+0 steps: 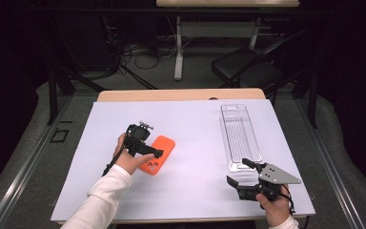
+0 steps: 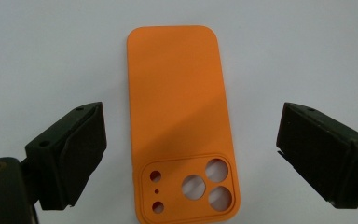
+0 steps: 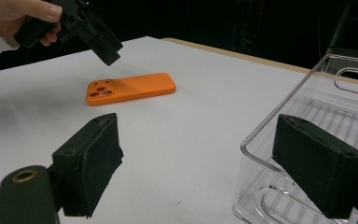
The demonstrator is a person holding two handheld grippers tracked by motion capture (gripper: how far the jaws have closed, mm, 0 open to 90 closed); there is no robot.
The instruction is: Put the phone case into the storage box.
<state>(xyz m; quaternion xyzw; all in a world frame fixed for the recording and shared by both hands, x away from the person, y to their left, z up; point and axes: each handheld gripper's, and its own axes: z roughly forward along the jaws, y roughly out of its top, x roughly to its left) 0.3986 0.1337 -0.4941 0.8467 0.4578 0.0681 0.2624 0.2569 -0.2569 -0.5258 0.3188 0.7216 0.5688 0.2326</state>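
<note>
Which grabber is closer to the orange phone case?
The left gripper hovers right above the orange phone case; the right gripper sits far off beside the clear tray.

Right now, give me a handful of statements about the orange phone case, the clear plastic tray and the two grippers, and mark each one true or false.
1. The orange silicone phone case lies flat on the white table cover, camera cutouts showing. True.
2. The left gripper is shut on the case. False: its jaws stand open on either side, above the case, not touching it.
3. The clear plastic tray holds the case. False: the tray holds nothing, and the case lies apart, to its left.
4. The right gripper is open near the tray's near end. True.
5. The case lies with its open side up. False: its back faces up.
</note>
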